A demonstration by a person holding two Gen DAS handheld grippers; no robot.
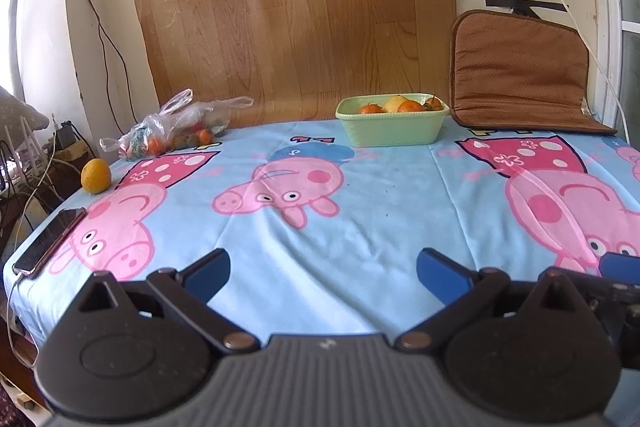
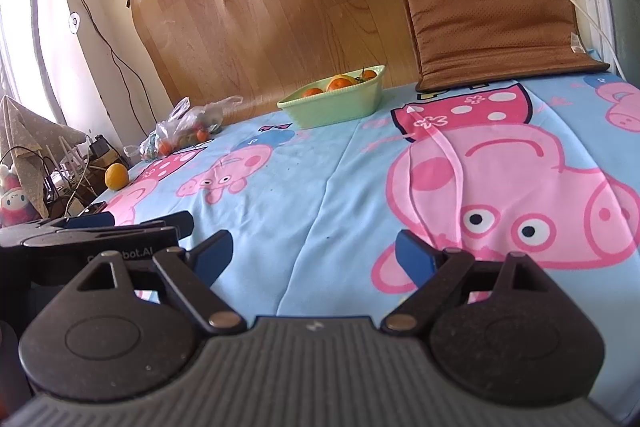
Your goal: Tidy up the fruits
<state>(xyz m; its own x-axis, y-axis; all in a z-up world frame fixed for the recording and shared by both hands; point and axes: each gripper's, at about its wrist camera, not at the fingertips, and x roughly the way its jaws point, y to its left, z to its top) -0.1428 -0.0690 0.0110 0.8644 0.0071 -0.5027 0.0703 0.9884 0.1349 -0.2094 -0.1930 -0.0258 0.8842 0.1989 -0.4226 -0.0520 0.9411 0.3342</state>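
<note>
A pale green bowl (image 1: 390, 125) stands at the far side of the table and holds several oranges and a yellow fruit; it also shows in the right wrist view (image 2: 334, 103). A clear plastic bag (image 1: 176, 129) with small fruits lies at the far left, also in the right wrist view (image 2: 182, 131). A loose yellow-orange fruit (image 1: 96, 175) sits at the table's left edge, also in the right wrist view (image 2: 116, 176). My left gripper (image 1: 322, 273) is open and empty, low over the near cloth. My right gripper (image 2: 314, 259) is open and empty beside it.
A phone (image 1: 50, 241) lies at the left table edge with a cable. A brown cushion (image 1: 520, 71) leans on the wall at the back right. A wood-pattern board (image 1: 296, 7) stands behind the table. Cables and clutter sit left of the table. The left gripper's body (image 2: 92, 231) shows in the right wrist view.
</note>
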